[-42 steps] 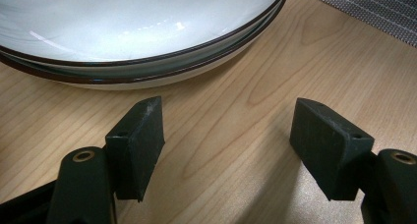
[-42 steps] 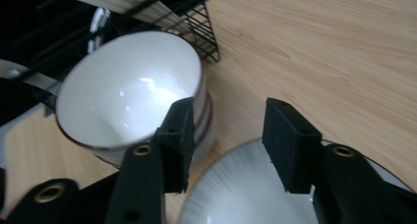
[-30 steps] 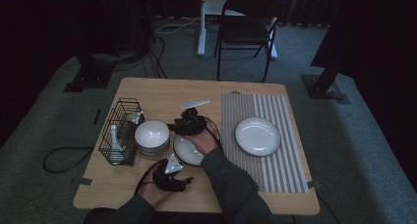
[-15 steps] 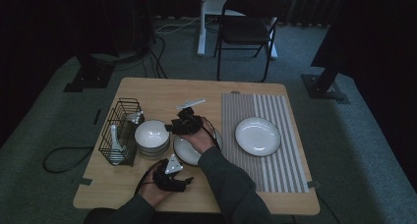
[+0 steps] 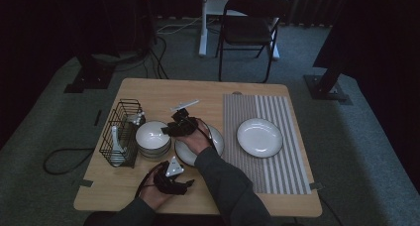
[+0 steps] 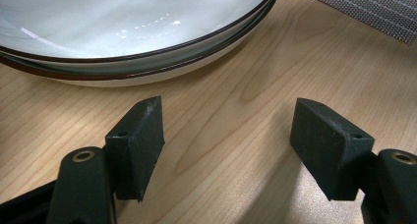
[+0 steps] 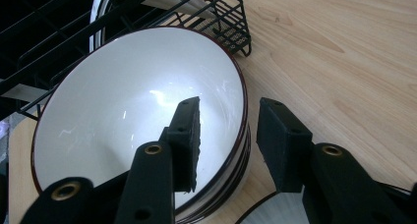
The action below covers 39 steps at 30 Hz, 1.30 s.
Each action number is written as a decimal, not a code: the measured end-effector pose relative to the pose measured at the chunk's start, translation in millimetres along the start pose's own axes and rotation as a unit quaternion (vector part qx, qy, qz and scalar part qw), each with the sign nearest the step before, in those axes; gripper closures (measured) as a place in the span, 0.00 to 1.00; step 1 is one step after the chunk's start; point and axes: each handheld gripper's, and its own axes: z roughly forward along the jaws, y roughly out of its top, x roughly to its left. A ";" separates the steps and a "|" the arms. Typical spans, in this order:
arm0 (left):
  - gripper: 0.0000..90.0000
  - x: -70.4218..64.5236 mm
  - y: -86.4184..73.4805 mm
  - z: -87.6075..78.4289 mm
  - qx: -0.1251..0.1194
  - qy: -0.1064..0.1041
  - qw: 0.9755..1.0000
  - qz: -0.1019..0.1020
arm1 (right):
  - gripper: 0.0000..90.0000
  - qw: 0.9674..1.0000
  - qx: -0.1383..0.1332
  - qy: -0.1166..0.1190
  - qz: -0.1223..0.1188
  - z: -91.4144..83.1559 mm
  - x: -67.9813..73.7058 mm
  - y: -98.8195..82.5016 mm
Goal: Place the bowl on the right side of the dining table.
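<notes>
High view showed the left tongs low on the bench, near the person's edge, w/ the stacked plates just ahead of them. Left gripper view had those jaws spread wide over bare wood, nothing between, the plate stack just beyond the tips, not touched. Left forearm lay flat, hand at rest.

Right of that, the right tongs reached across toward the bowl stack, forearm angled over the plates, wrist tipped down. Right gripper view: the top bowl sat directly under the tips, its rim passing btwn the two jaws, one jaw inside the bowl, one outside. Jaws were partly spread and had just been closing a little; pads didn't look pressed on the rim yet. Wire rack stood beyond the bowls, on the far side from the tongs.

Judgement: bowl looked glazed ceramic, so stiff, fairly heavy, slick, chips if knocked. Best hold prob. the rim wall, pinched deep enough not to slip, lifted straight up so the nested bowls below don't drag along.
</notes>
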 end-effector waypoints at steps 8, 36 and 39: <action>0.32 -0.2 0.8 0.9 -0.001 -0.002 1.000 0.000 | 0.72 1.000 0.005 0.000 0.003 3.3 -1.0 -0.3; 0.32 -0.6 2.0 2.0 0.002 -0.008 1.000 0.008 | 0.90 0.998 0.034 -0.043 0.012 20.5 1.2 -1.6; 0.32 -0.5 2.1 2.0 0.001 -0.007 1.000 0.008 | 0.91 0.998 0.032 -0.041 0.020 21.4 0.1 -1.8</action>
